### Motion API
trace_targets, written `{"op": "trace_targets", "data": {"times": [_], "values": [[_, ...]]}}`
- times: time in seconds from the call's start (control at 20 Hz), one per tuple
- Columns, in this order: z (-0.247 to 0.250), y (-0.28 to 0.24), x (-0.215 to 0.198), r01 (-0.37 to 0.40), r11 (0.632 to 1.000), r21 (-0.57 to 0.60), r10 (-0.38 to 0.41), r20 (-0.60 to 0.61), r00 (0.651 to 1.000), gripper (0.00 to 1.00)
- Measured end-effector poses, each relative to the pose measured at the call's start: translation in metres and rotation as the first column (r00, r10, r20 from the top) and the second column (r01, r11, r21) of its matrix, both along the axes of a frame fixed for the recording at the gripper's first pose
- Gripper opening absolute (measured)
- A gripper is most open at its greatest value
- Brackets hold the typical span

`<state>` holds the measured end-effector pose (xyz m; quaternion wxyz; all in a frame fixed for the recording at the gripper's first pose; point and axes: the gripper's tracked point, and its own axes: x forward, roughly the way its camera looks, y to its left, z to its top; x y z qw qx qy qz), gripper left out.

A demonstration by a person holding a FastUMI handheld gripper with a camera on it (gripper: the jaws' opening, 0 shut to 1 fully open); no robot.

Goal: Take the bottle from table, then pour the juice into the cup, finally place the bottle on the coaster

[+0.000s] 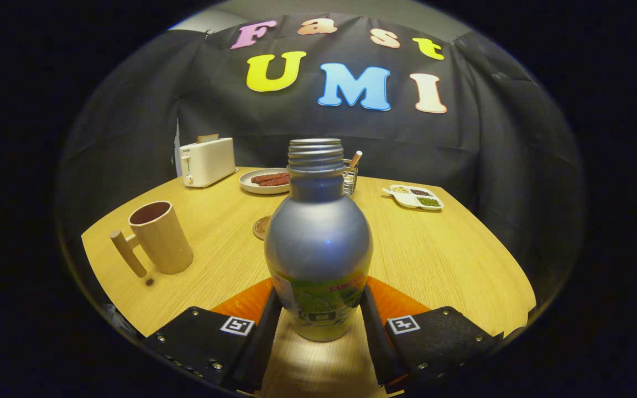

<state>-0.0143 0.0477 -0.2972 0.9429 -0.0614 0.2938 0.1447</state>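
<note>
A silver metal bottle [318, 243] with an uncapped threaded neck and a green label stands upright between my fingers. My gripper [318, 301] is shut on its lower body, one finger pressing on each side of the label. Whether its base rests on the wooden table [434, 260] or hangs just above it, I cannot tell. A beige cup [159, 237] with a wooden peg handle stands beyond the fingers to the left, its mouth open upward. The round brown coaster [261, 227] lies on the table just behind the bottle's left shoulder, partly hidden by it.
At the back of the table stand a white toaster [208, 161], a plate of sausages [266, 180], a wire holder [350, 178] behind the bottle's neck and a divided white dish [415, 197] to the right. The table edge curves close on both sides.
</note>
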Motion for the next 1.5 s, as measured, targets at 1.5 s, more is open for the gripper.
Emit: {"op": "trace_targets", "data": {"times": [1.5], "values": [[0.048,0.076,0.021,-0.283,0.768,-0.575,0.353,0.011,0.936,0.73]]}}
